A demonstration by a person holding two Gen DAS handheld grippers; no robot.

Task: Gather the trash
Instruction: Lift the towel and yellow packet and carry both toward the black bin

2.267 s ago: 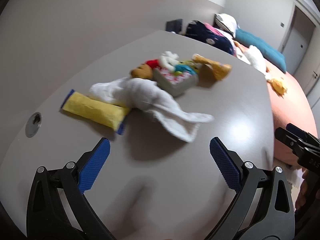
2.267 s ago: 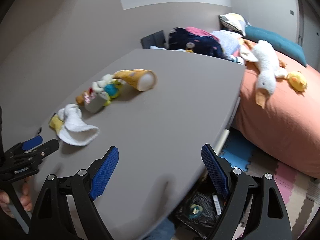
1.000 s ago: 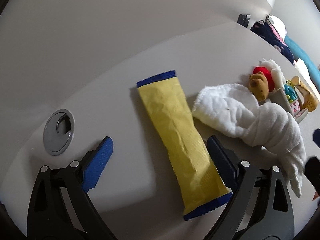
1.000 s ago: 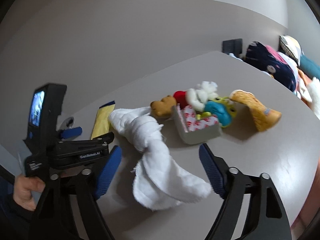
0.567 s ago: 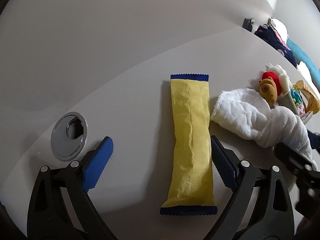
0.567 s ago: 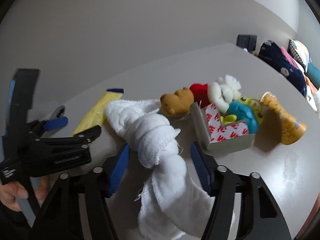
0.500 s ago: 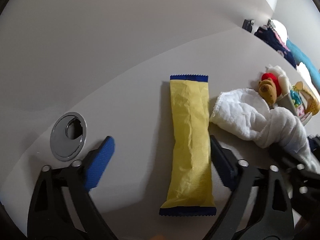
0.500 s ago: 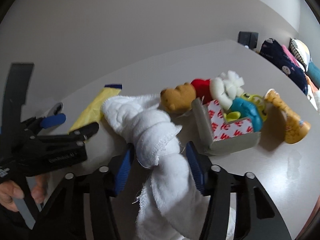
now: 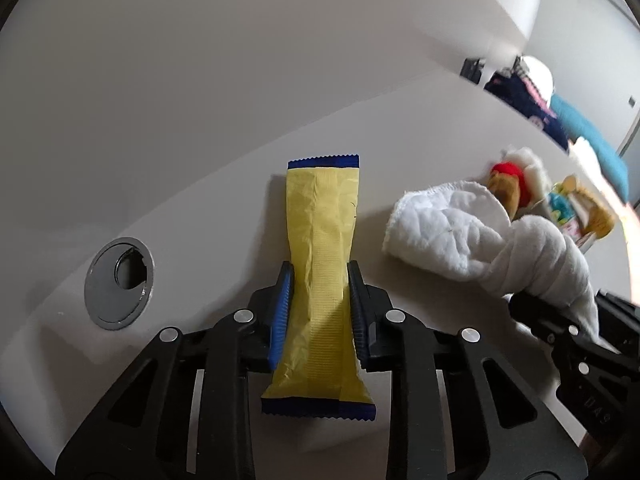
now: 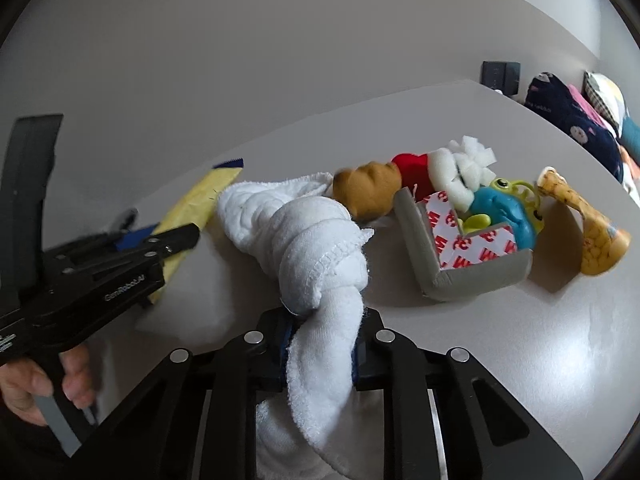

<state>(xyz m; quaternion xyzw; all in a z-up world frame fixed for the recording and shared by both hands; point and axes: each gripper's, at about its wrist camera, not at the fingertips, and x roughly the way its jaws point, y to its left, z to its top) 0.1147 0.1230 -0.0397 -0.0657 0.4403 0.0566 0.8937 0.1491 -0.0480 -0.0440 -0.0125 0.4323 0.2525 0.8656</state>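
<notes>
The yellow wrapper (image 9: 320, 264) is clamped at mid-length by the left gripper (image 9: 320, 280), flat on the grey table (image 9: 224, 208). The knotted white cloth (image 10: 304, 248), just right of the wrapper, is pinched by the right gripper (image 10: 322, 344). Toys (image 10: 460, 196) are crowded against the cloth's far side.

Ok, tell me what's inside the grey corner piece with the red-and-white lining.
Nestled in the grey corner piece: a blue toy with yellow-green parts, and white foam at its back edge. Whatever lies beneath them is hidden.
</notes>
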